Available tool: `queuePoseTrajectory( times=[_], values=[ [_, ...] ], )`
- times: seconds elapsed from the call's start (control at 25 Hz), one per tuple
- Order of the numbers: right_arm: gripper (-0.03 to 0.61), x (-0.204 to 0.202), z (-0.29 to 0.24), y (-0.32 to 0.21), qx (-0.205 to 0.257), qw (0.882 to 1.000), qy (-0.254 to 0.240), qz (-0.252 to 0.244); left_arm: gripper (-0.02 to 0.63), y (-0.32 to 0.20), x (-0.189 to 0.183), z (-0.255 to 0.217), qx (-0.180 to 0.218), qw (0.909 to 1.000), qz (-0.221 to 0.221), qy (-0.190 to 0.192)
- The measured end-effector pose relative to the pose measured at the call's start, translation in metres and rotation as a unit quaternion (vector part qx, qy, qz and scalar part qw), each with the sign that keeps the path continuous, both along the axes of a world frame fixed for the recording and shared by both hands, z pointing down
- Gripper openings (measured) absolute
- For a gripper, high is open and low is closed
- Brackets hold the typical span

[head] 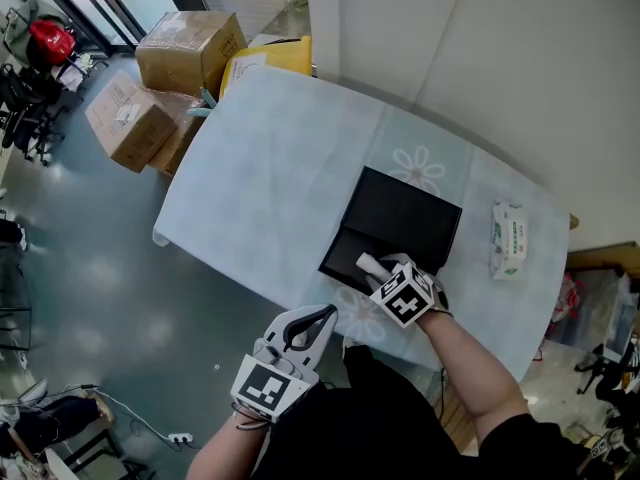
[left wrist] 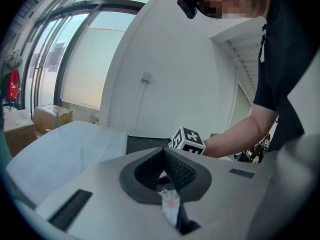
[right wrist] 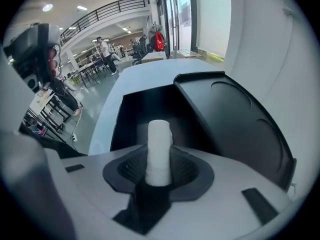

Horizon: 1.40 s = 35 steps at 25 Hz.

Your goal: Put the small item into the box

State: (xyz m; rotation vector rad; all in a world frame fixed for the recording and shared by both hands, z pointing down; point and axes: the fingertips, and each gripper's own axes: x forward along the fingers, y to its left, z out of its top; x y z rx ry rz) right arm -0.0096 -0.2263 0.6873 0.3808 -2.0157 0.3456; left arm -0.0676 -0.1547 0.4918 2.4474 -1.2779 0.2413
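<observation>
Well, the small white roll (right wrist: pixel 159 134) is poised right over the open black box (head: pixel 345 256).

Off to the left, cardboard cartons (head: pixel 150 88) sit on the floor, no part of this. The left gripper (head: pixel 328 315) hangs just off the near edge of the surface (head: pixel 280 158), jaws pressed together with nothing I can see in them, likely parked there so it doesn't crowd the box. In the middle, the box's lid (head: pixel 410 208) is swung open toward the wall, leaving the tray free. The right gripper (head: pixel 380 271) is clamped on the roll's lower half, so the roll juts ahead of the jaws above the tray, not yet released. Further right, a pack of wipes (head: pixel 508 238) lies well apart.
</observation>
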Motion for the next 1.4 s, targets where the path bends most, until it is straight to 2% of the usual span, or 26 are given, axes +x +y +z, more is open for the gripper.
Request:
queuePoseTrajectory(
  times=[0.2,0.48,0.64,0.84,0.92,1.04,1.2,1.4],
  values=[
    [0.14,0.0,0.008,0.003,0.009,1.0,0.025,0.004,0.008,0.006,-0.01,-0.001,0.0,0.9998,0.02,0.002],
    [0.153,0.005,0.002,0.007,0.021,0.999,0.026,0.035,0.008,0.01,-0.017,-0.009,0.012,0.9989,0.045,0.003],
    [0.158,0.009,-0.019,0.008,0.039,0.997,0.009,0.065,0.008,0.016,-0.015,-0.012,0.018,0.9979,0.062,0.006],
    [0.158,0.013,-0.062,0.01,0.066,0.99,-0.041,0.118,0.008,0.021,-0.006,-0.023,0.03,0.9949,0.096,0.008],
    [0.158,0.015,-0.085,0.012,0.079,0.983,-0.07,0.152,0.008,0.023,-0.003,-0.028,0.034,0.9933,0.11,0.009],
    [0.15,0.017,-0.121,0.014,0.096,0.965,-0.131,0.205,0.008,0.025,0.0,-0.034,0.053,0.9895,0.134,0.008],
    [0.029,0.021,-0.167,0.022,0.127,0.937,-0.202,0.254,0.008,0.028,0.0,-0.047,0.073,0.985,0.156,0.015],
    [0.009,0.024,-0.217,0.039,0.173,0.906,-0.263,0.284,0.008,0.029,0.003,-0.078,0.077,0.9822,0.167,0.038]
  ],
)
